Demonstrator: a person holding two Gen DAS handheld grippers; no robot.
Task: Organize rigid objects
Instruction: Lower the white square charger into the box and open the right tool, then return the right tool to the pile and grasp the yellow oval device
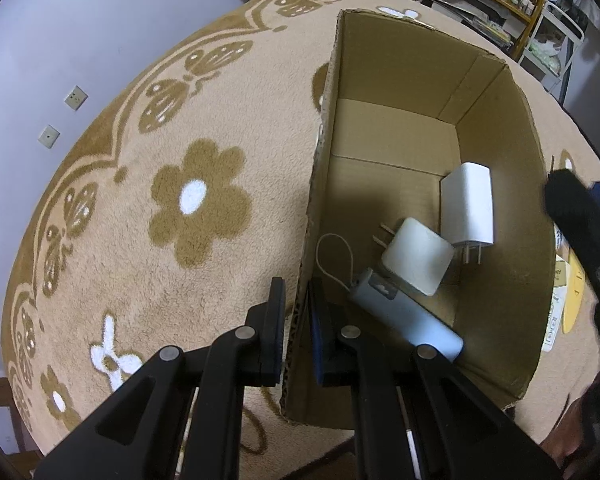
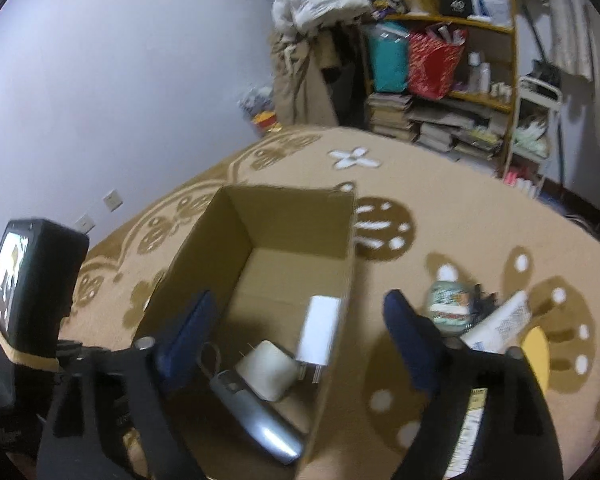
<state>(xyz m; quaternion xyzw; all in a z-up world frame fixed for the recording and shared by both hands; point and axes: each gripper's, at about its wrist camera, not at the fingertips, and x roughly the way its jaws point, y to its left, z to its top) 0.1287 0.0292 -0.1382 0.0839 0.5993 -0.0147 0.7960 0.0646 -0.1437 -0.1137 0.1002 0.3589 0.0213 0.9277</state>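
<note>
Left wrist view: the near left wall of an open brown cardboard box point(image 1: 495, 184) is pinched by the closed fingers of the left gripper point(image 1: 296, 316). The box stands on a tabletop covered by a beige flower-patterned cloth point(image 1: 140, 248). A tall white charger point(image 1: 467, 210), a square white plug adapter point(image 1: 417, 256) and a grey-blue cylindrical device with a cord loop point(image 1: 407, 316) lie together at the box's near end.

Right wrist view: the right gripper point(image 2: 296, 324) is seen with fingers spread wide and empty, above the box's near right wall. A small round green-labelled tub point(image 2: 449, 304) and a white printed tube point(image 2: 499, 322) lie on the cloth right of the box.
</note>
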